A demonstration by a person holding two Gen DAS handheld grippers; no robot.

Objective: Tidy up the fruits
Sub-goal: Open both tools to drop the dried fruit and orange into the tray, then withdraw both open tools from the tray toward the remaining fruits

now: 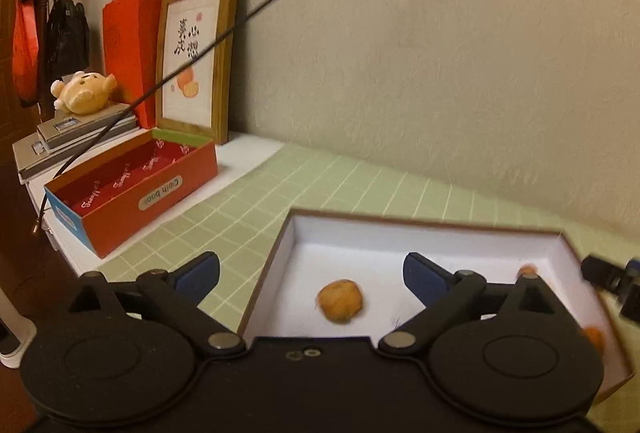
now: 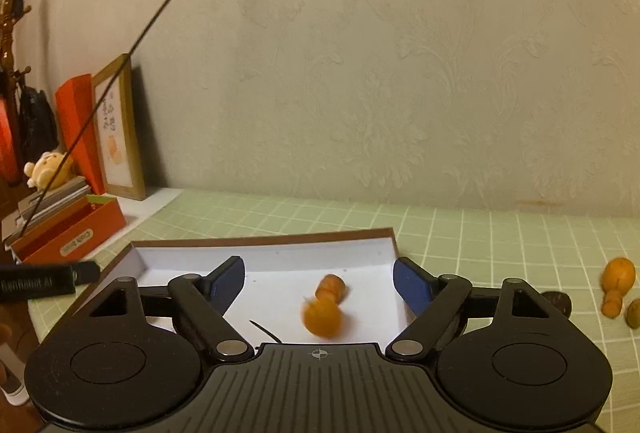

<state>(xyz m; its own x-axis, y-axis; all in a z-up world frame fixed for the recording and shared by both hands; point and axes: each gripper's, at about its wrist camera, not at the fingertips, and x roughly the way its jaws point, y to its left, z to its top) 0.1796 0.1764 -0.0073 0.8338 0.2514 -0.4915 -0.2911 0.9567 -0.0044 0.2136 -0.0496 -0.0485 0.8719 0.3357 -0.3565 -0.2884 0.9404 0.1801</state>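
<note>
Both claws gape apart, holding nothing: left gripper [image 1: 312,273], right gripper [image 2: 318,283]. The blurry orange gourd-shaped fruit [image 2: 325,307] in the shallow white-lined cardboard tray [image 2: 272,239] looks mid-tumble. My guess, it may roll toward the right wall

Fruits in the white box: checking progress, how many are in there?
2: a round fruit lies left, a gourd-shaped orange fruit lies right of it. The fingers may hide more.

Green grid-lined table [image 2: 460,233], white tray [image 2: 264,238] (brown-edged), red box [image 1: 132,193]

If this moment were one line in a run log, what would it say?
left gripper: open, empty | right gripper: open, empty | white box: round fruit, gourd-shaped fruit inside | green mat: more fruit outside box
</note>
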